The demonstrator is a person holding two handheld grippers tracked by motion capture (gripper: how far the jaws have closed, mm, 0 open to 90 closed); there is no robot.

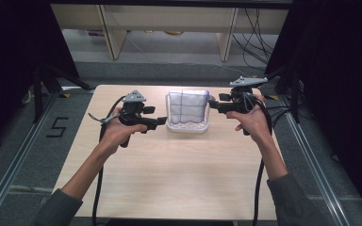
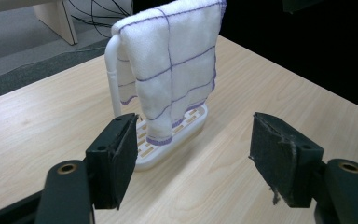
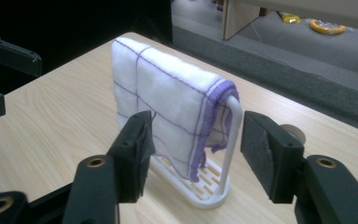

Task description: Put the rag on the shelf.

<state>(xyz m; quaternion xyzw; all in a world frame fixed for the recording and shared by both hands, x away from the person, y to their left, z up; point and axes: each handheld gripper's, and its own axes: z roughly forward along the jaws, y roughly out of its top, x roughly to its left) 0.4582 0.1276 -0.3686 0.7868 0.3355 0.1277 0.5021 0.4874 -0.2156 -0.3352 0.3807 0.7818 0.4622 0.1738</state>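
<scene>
Both claws stand open and empty on either side of a white cloth (image 1: 186, 106) with purple lines, draped over the bar of a small white rack (image 1: 186, 126) at the table's (image 1: 169, 174) twelve o'clock edge. The left claw (image 1: 162, 121) sits at the rack's nine o'clock, the right claw (image 1: 211, 102) at three o'clock. This looks like the approach: next, each claw should close on a cloth edge. The rack's slotted tray holds nothing.

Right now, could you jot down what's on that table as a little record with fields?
table: pale wood
rack: white plastic, slotted base, at the far middle of the table
cloth: white with purple grid lines, draped over the rack's rail
left gripper: beside the rack's left end, jaws open, nothing between them
right gripper: at the rack's right end, jaws open, holding nothing
contact: neither gripper grips the cloth
</scene>
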